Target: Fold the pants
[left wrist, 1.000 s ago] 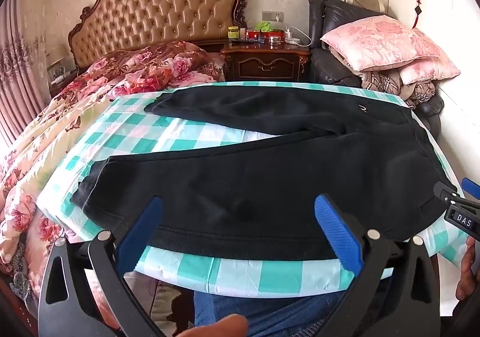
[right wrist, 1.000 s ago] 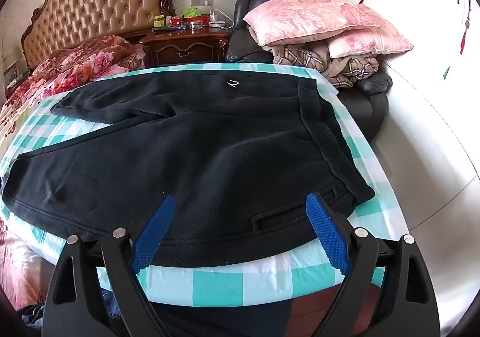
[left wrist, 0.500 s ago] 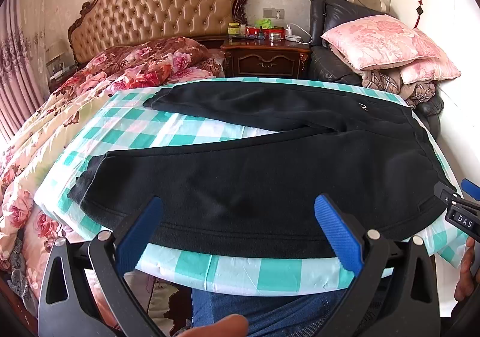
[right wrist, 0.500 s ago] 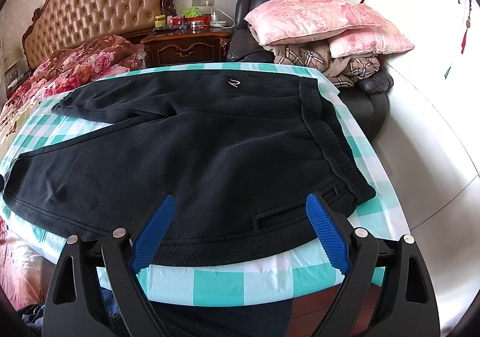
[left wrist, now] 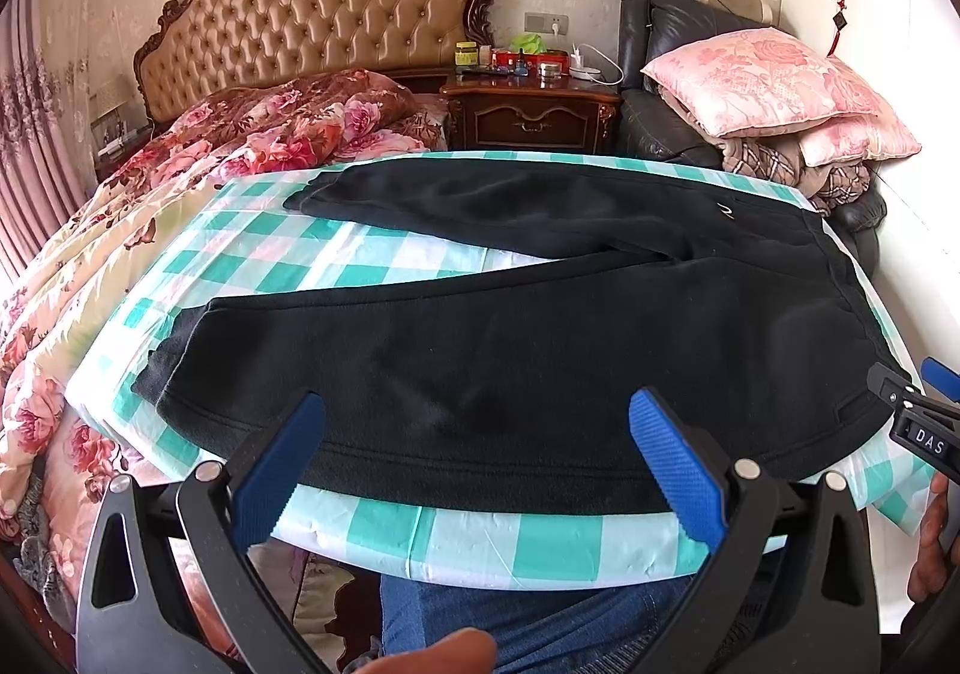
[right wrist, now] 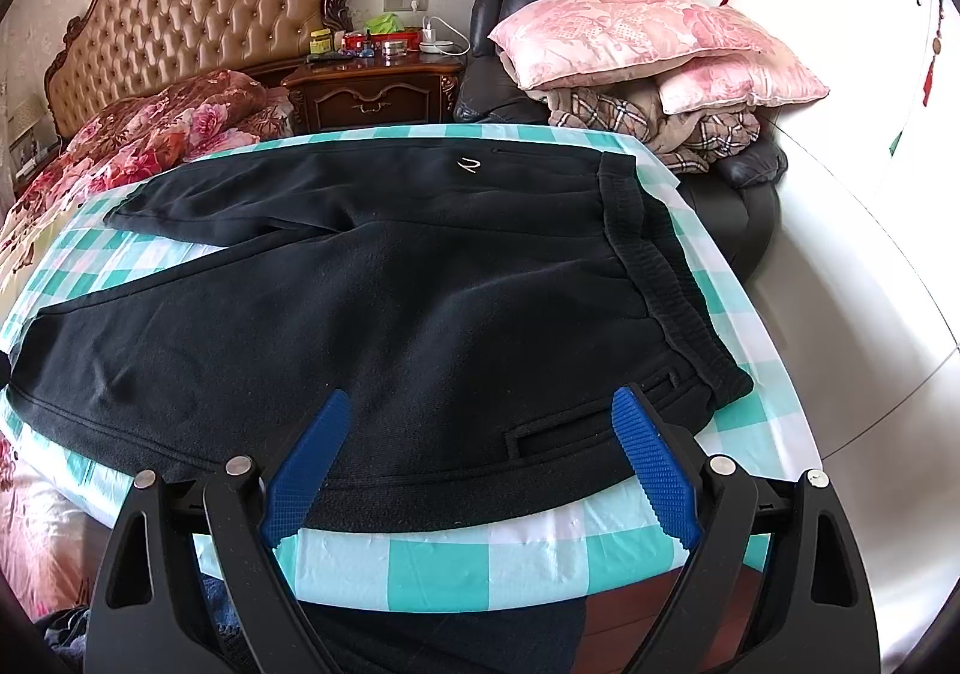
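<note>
Black pants (left wrist: 540,326) lie flat on a green-and-white checked cloth (left wrist: 270,254), legs spread to the left, waistband (right wrist: 654,278) to the right. My left gripper (left wrist: 480,422) is open and empty, hovering over the near leg's front edge. My right gripper (right wrist: 480,422) is open and empty above the near hip, by a pocket slit (right wrist: 576,434). The right gripper's tip also shows at the right edge of the left wrist view (left wrist: 918,410).
A bed with a floral quilt (left wrist: 180,164) lies to the left. A wooden nightstand (left wrist: 534,110) stands at the back. A dark armchair piled with pink pillows (right wrist: 636,32) and a plaid blanket sits behind the waistband. A white wall (right wrist: 840,284) runs along the right.
Both grippers have drawn back and risen slightly, so the pants sit a little farther and lower in view. The pants have not moved.
</note>
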`<act>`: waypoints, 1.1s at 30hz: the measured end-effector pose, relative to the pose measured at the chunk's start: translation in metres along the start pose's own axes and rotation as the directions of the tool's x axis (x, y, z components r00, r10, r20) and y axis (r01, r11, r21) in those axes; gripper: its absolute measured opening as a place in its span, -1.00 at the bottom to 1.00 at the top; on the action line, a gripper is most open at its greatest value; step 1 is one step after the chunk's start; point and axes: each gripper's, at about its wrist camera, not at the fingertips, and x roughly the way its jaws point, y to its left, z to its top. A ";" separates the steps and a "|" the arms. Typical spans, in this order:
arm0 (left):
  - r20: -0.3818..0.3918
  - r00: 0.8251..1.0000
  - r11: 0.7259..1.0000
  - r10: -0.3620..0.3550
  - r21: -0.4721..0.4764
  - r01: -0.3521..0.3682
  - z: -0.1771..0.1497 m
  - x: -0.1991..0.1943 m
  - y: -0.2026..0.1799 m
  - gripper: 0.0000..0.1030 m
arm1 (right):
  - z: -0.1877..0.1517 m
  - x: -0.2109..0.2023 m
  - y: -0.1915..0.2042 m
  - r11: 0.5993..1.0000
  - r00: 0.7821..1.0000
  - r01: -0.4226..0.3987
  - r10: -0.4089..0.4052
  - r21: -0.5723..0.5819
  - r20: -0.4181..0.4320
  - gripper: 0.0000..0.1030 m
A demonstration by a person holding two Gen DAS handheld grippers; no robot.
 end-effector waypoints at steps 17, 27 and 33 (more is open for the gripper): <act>-0.003 1.000 1.000 -0.002 -0.002 0.002 -0.001 0.001 0.000 0.97 | 0.000 0.001 0.001 1.000 1.000 0.001 0.000 0.002 -0.002 0.68; -0.006 1.000 1.000 -0.004 -0.004 0.004 0.000 0.001 0.001 0.97 | 0.000 0.001 0.001 1.000 1.000 0.001 -0.001 0.003 -0.003 0.68; -0.007 1.000 1.000 -0.005 -0.005 0.005 0.000 0.002 0.002 0.97 | 0.000 0.001 0.001 1.000 1.000 0.001 -0.001 0.004 -0.003 0.68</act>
